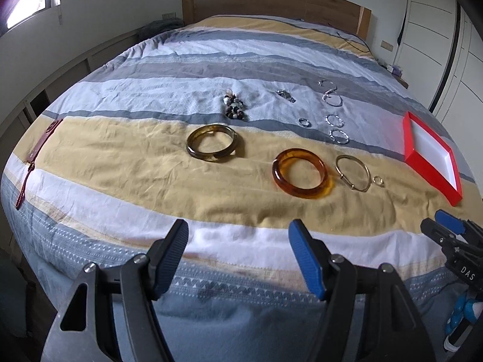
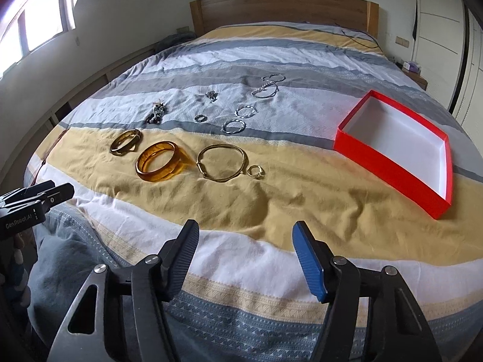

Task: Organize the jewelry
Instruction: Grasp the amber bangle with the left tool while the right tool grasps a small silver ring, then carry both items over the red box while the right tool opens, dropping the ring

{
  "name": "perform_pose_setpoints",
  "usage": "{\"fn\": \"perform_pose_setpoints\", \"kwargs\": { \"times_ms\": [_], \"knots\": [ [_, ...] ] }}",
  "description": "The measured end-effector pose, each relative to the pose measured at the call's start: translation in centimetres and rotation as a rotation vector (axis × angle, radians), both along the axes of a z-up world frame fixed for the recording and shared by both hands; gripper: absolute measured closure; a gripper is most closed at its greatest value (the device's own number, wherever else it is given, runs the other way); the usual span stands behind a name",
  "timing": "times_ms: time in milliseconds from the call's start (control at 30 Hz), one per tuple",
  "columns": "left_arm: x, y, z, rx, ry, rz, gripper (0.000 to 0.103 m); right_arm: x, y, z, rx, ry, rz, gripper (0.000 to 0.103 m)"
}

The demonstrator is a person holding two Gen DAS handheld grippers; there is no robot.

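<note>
Jewelry lies on a striped bed. An amber bangle [image 1: 299,173] [image 2: 158,161], a dark olive bangle [image 1: 210,145] [image 2: 125,142], a thin gold bracelet [image 1: 352,173] [image 2: 221,163] and a small gold ring [image 1: 378,180] [image 2: 255,171] rest on the yellow stripe. Silver rings [image 1: 338,136] [image 2: 234,126], a silver chain [image 1: 330,93] [image 2: 268,86] and a bead bracelet [image 1: 235,107] [image 2: 155,114] lie farther back. An empty red box [image 1: 421,163] [image 2: 386,160] with white lining sits to the right. My left gripper [image 1: 238,241] and right gripper [image 2: 246,241] are open and empty, near the foot of the bed.
A dark red tasselled strap [image 1: 36,154] lies at the bed's left edge. A wooden headboard [image 1: 271,3] stands at the far end, white wardrobes [image 2: 437,30] on the right, a window [image 2: 36,21] on the left. The right gripper shows in the left view [image 1: 446,229].
</note>
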State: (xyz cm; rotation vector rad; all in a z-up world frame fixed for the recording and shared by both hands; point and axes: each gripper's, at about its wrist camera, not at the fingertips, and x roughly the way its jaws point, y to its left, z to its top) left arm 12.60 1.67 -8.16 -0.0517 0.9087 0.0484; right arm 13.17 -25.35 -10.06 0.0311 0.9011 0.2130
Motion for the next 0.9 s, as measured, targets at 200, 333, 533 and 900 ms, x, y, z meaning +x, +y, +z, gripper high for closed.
{"fn": "perform_pose_setpoints", "kwargs": {
  "times_ms": [200,333,533,900],
  "knots": [
    [4.6,-0.7,-1.1,-0.025,0.024,0.007,0.037,4.1,-0.4,-2.0,0.022,0.039,0.059,0.06],
    [7.4,-1.2,-2.0,-0.038,0.05,0.003,0.039,7.1,-0.1,-3.3,0.012,0.057,0.102,0.062],
    [10.1,-2.0,-4.4,-0.044,0.111,-0.006,0.047,10.8,0.4,-5.7,0.005,0.105,0.155,0.068],
    [12.1,-3.3,-7.4,-0.014,0.173,-0.01,0.063,13.3,1.1,-7.5,-0.001,0.13,0.222,0.083]
  ]
}}
